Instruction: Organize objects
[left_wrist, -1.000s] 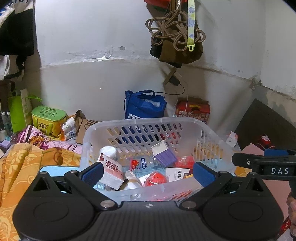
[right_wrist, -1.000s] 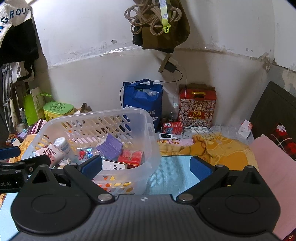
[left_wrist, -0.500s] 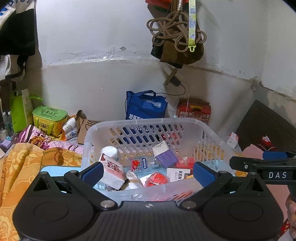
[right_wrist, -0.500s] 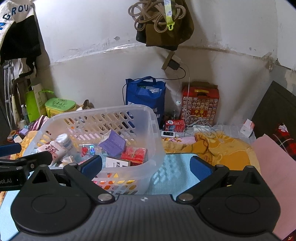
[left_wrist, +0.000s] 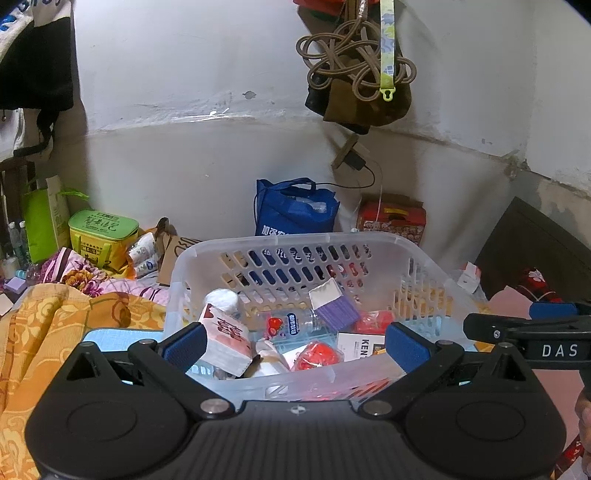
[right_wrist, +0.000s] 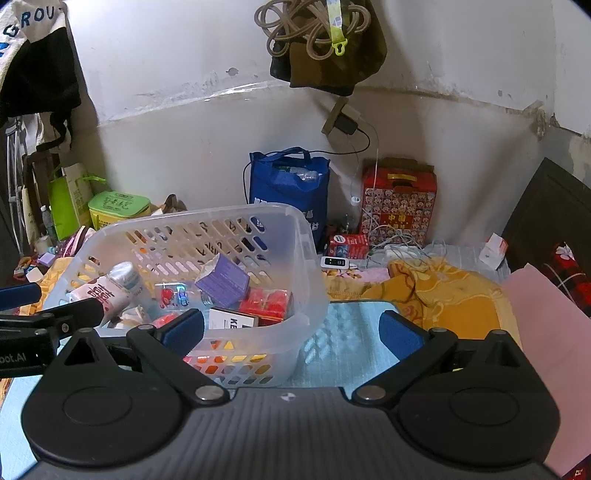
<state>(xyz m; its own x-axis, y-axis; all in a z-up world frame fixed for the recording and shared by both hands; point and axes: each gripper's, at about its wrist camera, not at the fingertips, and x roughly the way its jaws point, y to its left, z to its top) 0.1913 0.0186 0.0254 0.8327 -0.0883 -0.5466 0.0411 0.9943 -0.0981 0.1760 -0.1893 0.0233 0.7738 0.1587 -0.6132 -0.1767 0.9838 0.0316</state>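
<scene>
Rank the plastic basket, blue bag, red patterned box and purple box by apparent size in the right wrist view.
1. plastic basket, nearest too
2. blue bag
3. red patterned box
4. purple box

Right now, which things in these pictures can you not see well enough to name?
- Items at the bottom of the basket: left wrist view, hidden under the purple box and bottle.
- Blue bag contents: right wrist view, too small.
- White box print: cut off by right gripper finger.

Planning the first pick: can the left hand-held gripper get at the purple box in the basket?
Probably yes. The left hand-held gripper is open and empty, the basket has no lid, and the purple box lies on top, uncovered.
</scene>
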